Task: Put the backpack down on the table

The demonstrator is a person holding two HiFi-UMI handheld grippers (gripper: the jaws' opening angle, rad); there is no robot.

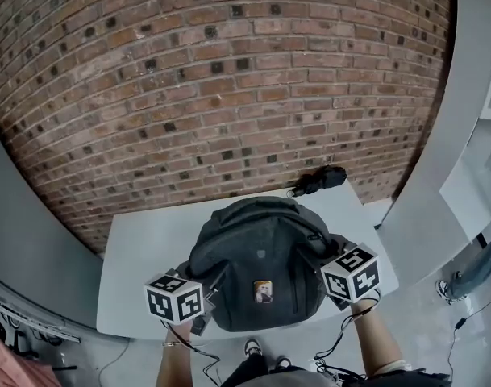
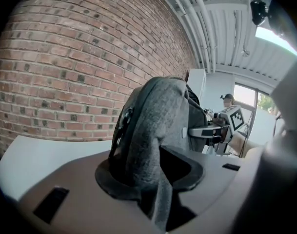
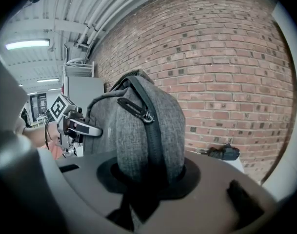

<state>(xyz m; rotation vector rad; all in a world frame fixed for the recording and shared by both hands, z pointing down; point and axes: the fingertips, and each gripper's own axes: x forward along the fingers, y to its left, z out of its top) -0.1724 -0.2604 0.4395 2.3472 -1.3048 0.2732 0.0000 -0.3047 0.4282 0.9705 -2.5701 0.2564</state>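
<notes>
Lowering looks like the step in hand: the grey backpack [image 1: 257, 272] hangs upright between the two grippers over the near half of the white table [image 1: 140, 248], its front panel facing up at the head camera. Whether its base already meets the tabletop I cannot tell, since the bag's own bulk hides that edge. As I judge it, the task is close to its end. What the next move calls for is a level descent, both hands sinking together so the bag lands flat and does not tip toward 6 o'clock, where the table's near edge lies just under it. After that, both grips need to let go at once. The only other thing on the table is a small black bundle [image 1: 322, 180] at 1 o'clock from the bag, by the far edge and well apart from it, below the brick wall [image 1: 229, 71], so it should not get in the way.

The left gripper [image 1: 206, 294] sits at 8 o'clock of the bag. Its jaws stand partly apart and are clamped on a thick fold of the grey side fabric, which fills the gap and trails down through it. The right gripper [image 1: 322, 266] sits at 3 o'clock, likewise part-way apart and clamped on the opposite side, where the black zip [image 3: 147, 115] runs over the rounded edge (a dark strap end droops below the jaws there). Neither one is empty; together they carry the bag's whole weight, or so it appears.
</notes>
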